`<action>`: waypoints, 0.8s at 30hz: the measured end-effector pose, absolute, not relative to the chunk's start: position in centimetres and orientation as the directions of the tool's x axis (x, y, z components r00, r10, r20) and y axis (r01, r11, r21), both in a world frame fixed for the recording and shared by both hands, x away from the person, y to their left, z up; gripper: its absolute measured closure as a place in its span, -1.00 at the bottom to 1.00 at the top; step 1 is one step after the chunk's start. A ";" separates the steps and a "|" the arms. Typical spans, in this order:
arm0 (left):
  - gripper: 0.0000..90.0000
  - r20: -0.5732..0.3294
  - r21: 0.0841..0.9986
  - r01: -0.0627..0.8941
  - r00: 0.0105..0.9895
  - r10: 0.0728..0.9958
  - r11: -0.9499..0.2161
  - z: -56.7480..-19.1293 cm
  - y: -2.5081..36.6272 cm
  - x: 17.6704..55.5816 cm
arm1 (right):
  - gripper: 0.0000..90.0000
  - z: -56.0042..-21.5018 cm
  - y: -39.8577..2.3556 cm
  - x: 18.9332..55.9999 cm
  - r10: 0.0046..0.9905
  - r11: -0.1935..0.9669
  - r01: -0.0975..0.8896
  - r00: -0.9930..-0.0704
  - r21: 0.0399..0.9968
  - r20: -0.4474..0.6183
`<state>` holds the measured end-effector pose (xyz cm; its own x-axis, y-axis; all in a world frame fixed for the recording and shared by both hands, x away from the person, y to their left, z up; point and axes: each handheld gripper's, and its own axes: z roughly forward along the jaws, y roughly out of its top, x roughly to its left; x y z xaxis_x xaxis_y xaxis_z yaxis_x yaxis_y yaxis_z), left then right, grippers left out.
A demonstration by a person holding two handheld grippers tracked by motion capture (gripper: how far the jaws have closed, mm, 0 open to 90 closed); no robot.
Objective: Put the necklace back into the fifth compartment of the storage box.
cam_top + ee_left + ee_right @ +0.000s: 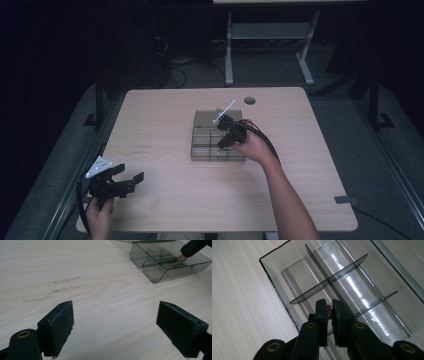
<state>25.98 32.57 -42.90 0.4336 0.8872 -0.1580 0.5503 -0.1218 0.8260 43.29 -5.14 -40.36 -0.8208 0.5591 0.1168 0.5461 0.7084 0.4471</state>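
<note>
A smoky clear plastic divider box (202,146) sits at the middle of the table, with several compartments (294,272). My right gripper (223,141) reaches down into it from the right. Its jaws (330,308) are shut on a small reddish-gold piece (328,311), held just above a divider crossing. In the left gripper view the same piece (180,258) glints gold at the tip of the right gripper, over the box (155,272). My left gripper (131,172) is low over the table's near left corner, open, with bare wood between its pads (60,322).
The light wood table (160,200) has faint smudge marks (62,286) left of the box and a round cable hole (249,100) at the far edge. A white desk frame (270,35) stands on the floor beyond the table. The surroundings are dark.
</note>
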 end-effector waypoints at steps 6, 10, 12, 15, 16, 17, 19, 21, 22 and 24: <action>-0.69 -0.158 0.827 0.549 0.435 0.887 -0.122 -42.9 32.6 26.0 | 0.84 -41.1 -5.1 43.4 0.567 0.701 0.558 -0.814 0.444 0.127; -0.69 -0.155 0.829 0.546 0.437 0.886 -0.124 -42.9 32.4 26.0 | 0.84 -41.5 -4.9 43.5 0.569 0.701 0.561 -0.812 0.440 0.129; -0.69 -0.153 0.827 0.547 0.438 0.886 -0.128 -42.9 32.4 26.0 | 0.84 -41.6 -4.8 43.6 0.570 0.701 0.563 -0.811 0.438 0.131; -0.69 -0.153 0.827 0.548 0.435 0.887 -0.126 -42.9 32.5 26.0 | 0.84 -41.8 -4.8 43.7 0.571 0.698 0.567 -0.809 0.437 0.137; -0.69 -0.155 0.827 0.548 0.435 0.887 -0.125 -42.9 32.5 26.0 | 0.84 -41.9 -4.8 43.7 0.573 0.697 0.570 -0.808 0.435 0.140; -0.69 -0.155 0.827 0.548 0.436 0.886 -0.125 -42.9 32.5 26.0 | 0.84 -41.9 -4.8 43.7 0.573 0.697 0.570 -0.808 0.435 0.140; -0.69 -0.154 0.827 0.548 0.437 0.886 -0.127 -42.9 32.5 26.0 | 0.84 -42.0 -4.8 43.8 0.576 0.697 0.572 -0.806 0.432 0.138; -0.69 -0.152 0.828 0.546 0.441 0.885 -0.130 -42.9 32.4 26.0 | 0.83 -42.2 -4.8 43.8 0.578 0.697 0.575 -0.804 0.429 0.138; -0.69 -0.152 0.827 0.547 0.441 0.885 -0.130 -42.9 32.4 26.0 | 0.83 -42.2 -4.8 43.8 0.578 0.697 0.575 -0.804 0.429 0.138; -0.69 -0.151 0.828 0.546 0.441 0.885 -0.131 -42.8 32.3 26.0 | 0.79 -42.3 -4.8 43.8 0.580 0.696 0.578 -0.803 0.427 0.142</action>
<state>25.95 32.35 -42.85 0.4413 0.8845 -0.1511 0.5457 -0.1309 0.8277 43.81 -4.80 -42.29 -0.8026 0.5795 0.1417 0.5777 0.6957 0.4270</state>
